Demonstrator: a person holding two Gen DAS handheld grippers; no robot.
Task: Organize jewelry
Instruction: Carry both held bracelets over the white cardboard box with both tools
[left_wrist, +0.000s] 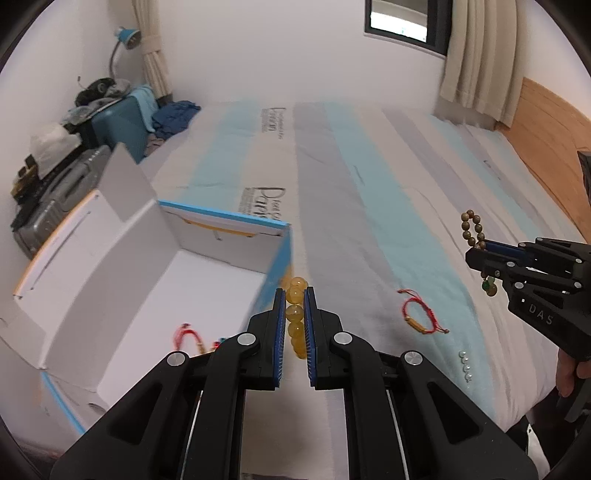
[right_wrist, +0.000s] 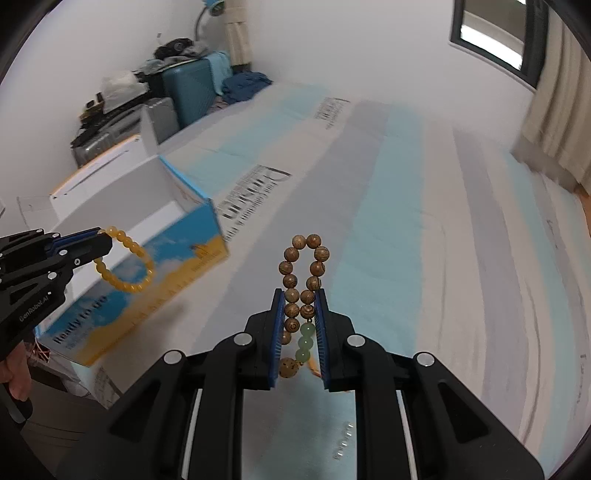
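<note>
My left gripper (left_wrist: 294, 295) is shut on a yellow bead bracelet (left_wrist: 296, 314), held above the bed beside the right wall of the open white box (left_wrist: 192, 280). In the right wrist view the yellow bracelet (right_wrist: 127, 264) hangs from the left gripper (right_wrist: 101, 236) in front of the box (right_wrist: 147, 258). My right gripper (right_wrist: 299, 295) is shut on a brown wooden bead bracelet (right_wrist: 301, 266) with green beads, held above the bed. It also shows in the left wrist view (left_wrist: 472, 230) at the right gripper (left_wrist: 476, 251).
A red cord bracelet (left_wrist: 419, 314) and a row of small pearls (left_wrist: 465, 365) lie on the striped bedsheet (left_wrist: 369, 184). Red cord jewelry (left_wrist: 188, 334) lies inside the box. Suitcases (left_wrist: 110, 122) with clutter stand at the far left. A wooden headboard (left_wrist: 546, 147) is at right.
</note>
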